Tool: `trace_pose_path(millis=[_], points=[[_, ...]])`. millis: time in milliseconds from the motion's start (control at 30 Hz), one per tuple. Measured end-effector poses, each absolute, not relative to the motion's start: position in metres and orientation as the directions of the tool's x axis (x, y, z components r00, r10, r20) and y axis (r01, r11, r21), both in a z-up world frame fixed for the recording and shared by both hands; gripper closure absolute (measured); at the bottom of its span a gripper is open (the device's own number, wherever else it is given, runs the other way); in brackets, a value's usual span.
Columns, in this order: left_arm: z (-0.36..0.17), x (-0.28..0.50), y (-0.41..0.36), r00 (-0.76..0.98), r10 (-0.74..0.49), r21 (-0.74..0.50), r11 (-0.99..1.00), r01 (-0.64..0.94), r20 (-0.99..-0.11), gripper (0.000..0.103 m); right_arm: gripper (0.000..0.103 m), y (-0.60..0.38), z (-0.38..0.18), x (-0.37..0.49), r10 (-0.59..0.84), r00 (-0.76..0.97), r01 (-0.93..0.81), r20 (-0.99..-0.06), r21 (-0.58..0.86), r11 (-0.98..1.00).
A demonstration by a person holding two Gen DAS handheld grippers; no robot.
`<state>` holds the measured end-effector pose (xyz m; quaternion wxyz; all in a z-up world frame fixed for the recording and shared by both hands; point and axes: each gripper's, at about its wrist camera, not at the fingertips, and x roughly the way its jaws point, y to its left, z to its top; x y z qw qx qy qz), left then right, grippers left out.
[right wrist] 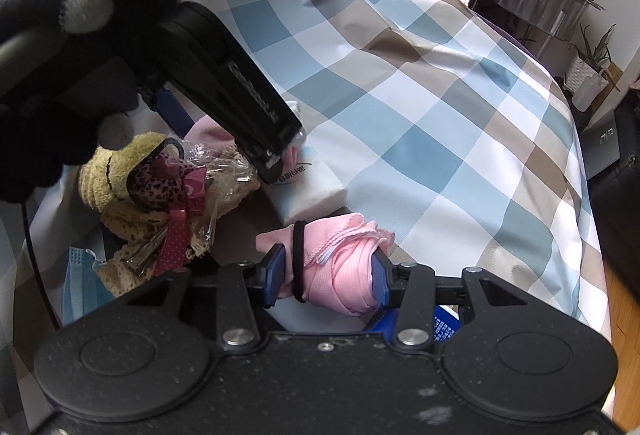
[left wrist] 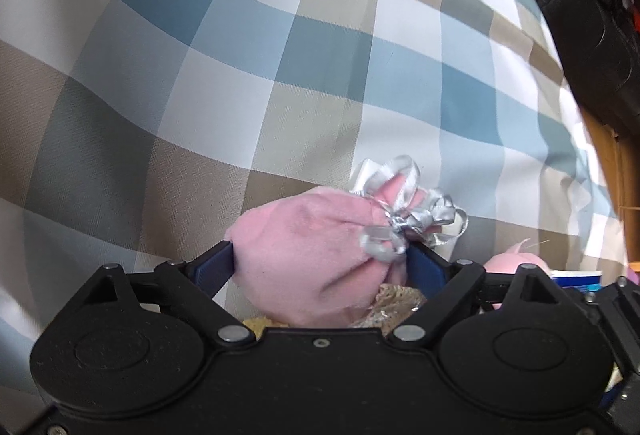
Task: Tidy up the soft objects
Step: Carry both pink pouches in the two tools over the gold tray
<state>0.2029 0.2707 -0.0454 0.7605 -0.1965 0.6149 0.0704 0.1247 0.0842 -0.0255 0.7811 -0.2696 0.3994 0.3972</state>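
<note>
A pink plush pouch (left wrist: 304, 255) tied with a silver ribbon (left wrist: 400, 219) sits between the wide-set blue fingers of my left gripper (left wrist: 320, 267). The pads stand at its sides without squeezing it. My right gripper (right wrist: 328, 275) is shut on a rolled pink cloth (right wrist: 344, 263) bound by a black hair tie (right wrist: 298, 259). It holds the roll just above the bed. In the right wrist view a black-gloved hand (right wrist: 60, 35) holds the left gripper over a pile of soft things. That pile includes a yellow plush toy (right wrist: 104, 171) and a leopard-print bow (right wrist: 160, 183).
A blue, tan and white checked bedspread (right wrist: 440, 115) covers the bed. A white tissue pack (right wrist: 312, 187) and a blue face mask (right wrist: 76, 275) lie by the pile. Dark furniture (left wrist: 592, 15) stands past the bed's right edge, and a potted plant (right wrist: 592, 55) sits at the far right.
</note>
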Motion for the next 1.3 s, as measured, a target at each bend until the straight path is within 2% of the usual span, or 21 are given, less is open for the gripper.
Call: trace_pose_path(millis=[67,200,300,700,867,1033,1300], points=[[-0.047,0.203,0.269,0.226,-0.125,-0.199,0.917,-0.345,-0.966,0.016,0.06,0.083,-0.025,0.123,0.405,0.368,-0.836,-0.837,-0.107,0.538],[-0.043,0.201,0.272,0.245,-0.121,-0.205,0.914,-0.351,-0.962,0.035,0.06,0.081,-0.022,0.124,0.409,0.376,-0.831,-0.832,-0.107,0.546],[-0.04,0.198,0.277,0.267,-0.14,-0.236,0.897,-0.374,-0.954,0.039,0.06,0.077,-0.017,0.125,0.42,0.385,-0.822,-0.822,-0.098,0.562],[0.008,0.182,0.262,0.414,-0.082,-0.242,0.904,-0.352,-0.907,0.04,0.06,0.045,0.022,0.127,0.49,0.436,-0.772,-0.755,-0.034,0.635],[0.035,0.162,0.253,0.479,-0.021,-0.2,0.924,-0.325,-0.878,0.04,0.06,0.024,0.046,0.122,0.515,0.471,-0.738,-0.716,-0.001,0.674],[0.048,0.148,0.259,0.527,-0.057,-0.272,0.9,-0.341,-0.848,0.04,0.06,0.001,0.074,0.114,0.537,0.516,-0.698,-0.667,0.036,0.715],[0.059,0.139,0.256,0.571,-0.003,-0.246,0.904,-0.348,-0.821,0.04,0.06,-0.038,0.102,0.101,0.52,0.611,-0.632,-0.597,0.027,0.774]])
